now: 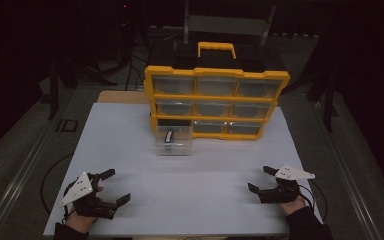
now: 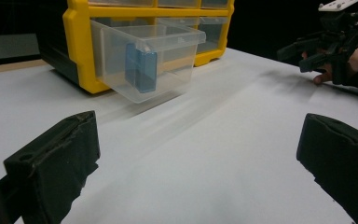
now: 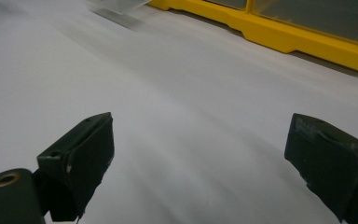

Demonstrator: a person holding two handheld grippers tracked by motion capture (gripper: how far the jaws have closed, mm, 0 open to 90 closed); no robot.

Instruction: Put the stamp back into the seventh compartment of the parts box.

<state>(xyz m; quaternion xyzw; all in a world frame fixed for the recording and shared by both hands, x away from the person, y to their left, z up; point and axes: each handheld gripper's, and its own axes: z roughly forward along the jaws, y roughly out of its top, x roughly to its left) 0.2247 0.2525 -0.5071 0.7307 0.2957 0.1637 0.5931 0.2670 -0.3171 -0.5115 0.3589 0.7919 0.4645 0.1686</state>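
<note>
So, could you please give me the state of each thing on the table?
Yellow plastic drawer organiser: upright, bottom-left slot vacated.
Clear plastic drawer: pulled out, holding a small blue block.
Left gripper: open, empty.
Right gripper: open, empty.

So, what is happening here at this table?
A person holds a gripper in each hand, low over the white table. The left gripper and the right gripper are both open and hold nothing. Ahead stands a yellow drawer organizer. Its bottom-left clear drawer is pulled out, with a small dark-blue object inside. Neither gripper touches it.
</note>
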